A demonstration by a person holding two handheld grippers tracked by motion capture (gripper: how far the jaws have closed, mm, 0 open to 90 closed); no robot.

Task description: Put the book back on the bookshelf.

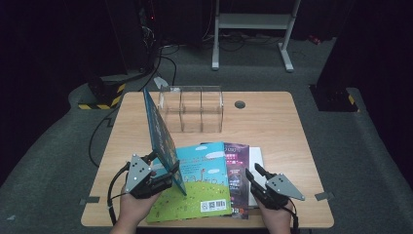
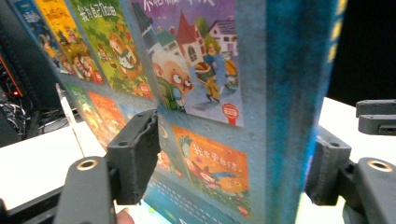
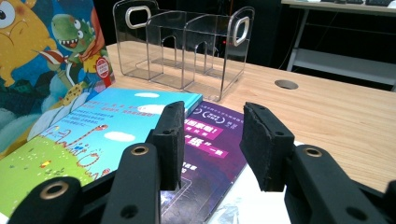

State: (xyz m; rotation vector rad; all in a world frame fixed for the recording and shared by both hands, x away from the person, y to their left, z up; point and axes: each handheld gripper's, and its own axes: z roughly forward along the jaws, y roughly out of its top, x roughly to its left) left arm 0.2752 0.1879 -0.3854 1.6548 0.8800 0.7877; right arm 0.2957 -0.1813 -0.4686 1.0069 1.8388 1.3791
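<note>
While tilted upright, blue book [image 1: 159, 130] between the left hand-held gripper [image 1: 157, 171] pads, pinched at its lower edge.

The upright blue book [image 2: 261, 93] runs past the top and bottom edges of the left gripper view, and it hides the inner pad of the left claw [image 1: 160, 168] there. In the high view, the green-covered book [image 1: 199, 183] covers most of the purple book [image 1: 237, 175] and the white sheet [image 1: 257, 161]. Print on every cover is too small to read.
</note>
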